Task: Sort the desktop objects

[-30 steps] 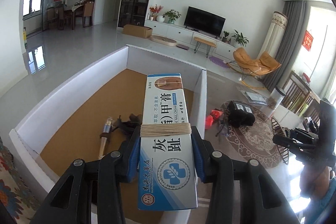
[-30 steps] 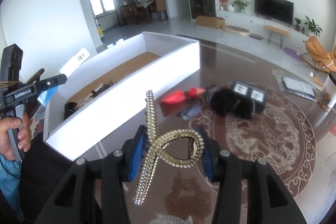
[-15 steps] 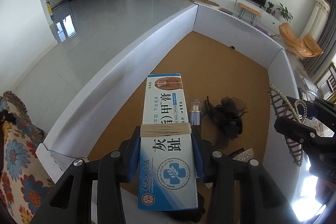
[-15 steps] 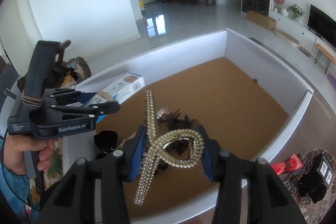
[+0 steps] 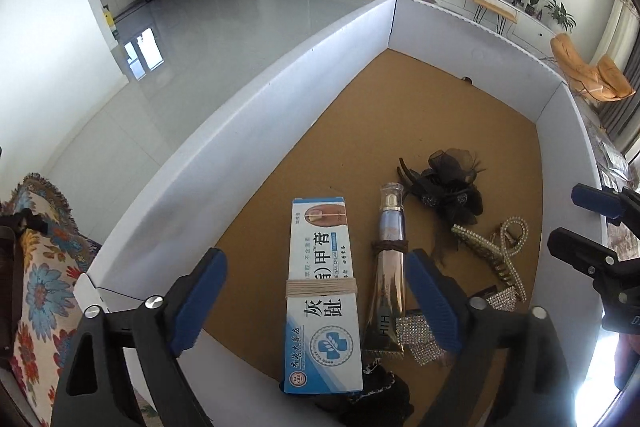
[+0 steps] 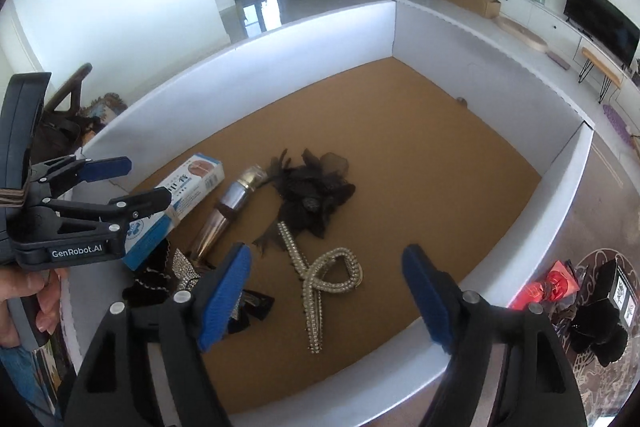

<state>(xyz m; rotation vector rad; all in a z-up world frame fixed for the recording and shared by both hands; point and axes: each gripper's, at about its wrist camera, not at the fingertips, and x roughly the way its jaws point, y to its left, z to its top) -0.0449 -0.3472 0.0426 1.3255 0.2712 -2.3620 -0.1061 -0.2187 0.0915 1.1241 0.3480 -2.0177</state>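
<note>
Both grippers hang over a white-walled box with a brown cardboard floor, and both sets of jaws are opening with nothing pressed between the pads.

In the left wrist view, the left gripper stands with its blue pads wide apart. Between them, but clear of both pads, the nail cream carton lies flat on the box floor, a tan band wrapped round its middle. Just beside it at 3 o'clock lies a slim gold cosmetic tube with a clear cap and a dark band round it. A black fabric flower hair clip sits at 1 o'clock from the tube. A rhinestone bow clip rests by the tube's lower end.

In the right wrist view, the right gripper also has its pads spread. The pearl hair claw lies on the box floor between them, touching neither, at 6 o'clock from the black flower clip. The left gripper shows at the 9 o'clock edge, held by a hand. Outside the box at 4 o'clock, a red packet and a black furry item lie on a patterned tabletop.
</note>
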